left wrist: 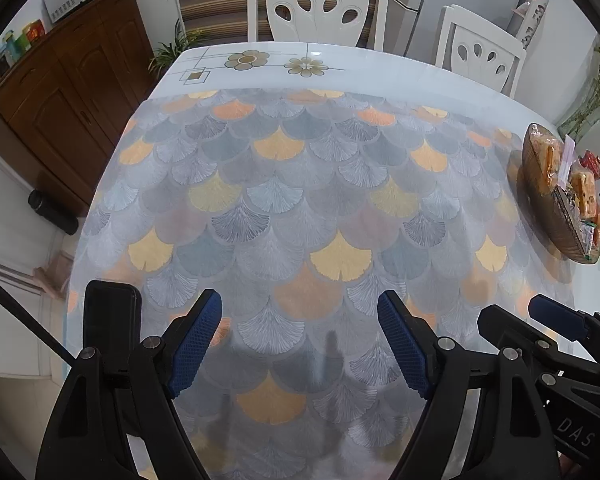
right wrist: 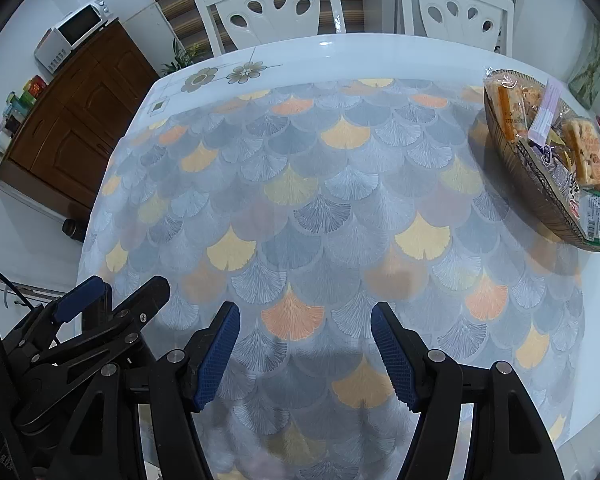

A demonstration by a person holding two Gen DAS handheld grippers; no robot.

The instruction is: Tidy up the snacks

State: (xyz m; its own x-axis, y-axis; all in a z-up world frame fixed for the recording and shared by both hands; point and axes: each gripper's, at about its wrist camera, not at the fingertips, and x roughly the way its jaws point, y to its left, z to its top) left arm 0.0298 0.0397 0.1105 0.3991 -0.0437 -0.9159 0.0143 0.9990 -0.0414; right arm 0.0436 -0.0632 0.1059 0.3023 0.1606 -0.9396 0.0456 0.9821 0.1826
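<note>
Left gripper: my blue-padded fingers stand apart with only patterned cloth between them, nothing held, tilted down over the near part of the table.
Right gripper: released too, pads parted and bare, hanging just beside my left one; each shows at the edge of the other's view.
Basket: here's the one to watch, a shallow oval woven tray in brown wicker, sitting at the far right edge of the table, well apart from both my grippers.
Snacks: piled in the basket, clear wrappers showing golden-orange biscuits or cakes, a pale lilac packet standing up among them, and a white packet with green trim at the near end.
Tablecloth: grey, yellow and orange fan-leaf scallops, bare in front of me.
Table: white top with flower prints past the cloth.
Chairs: two white ones at the far side.
</note>
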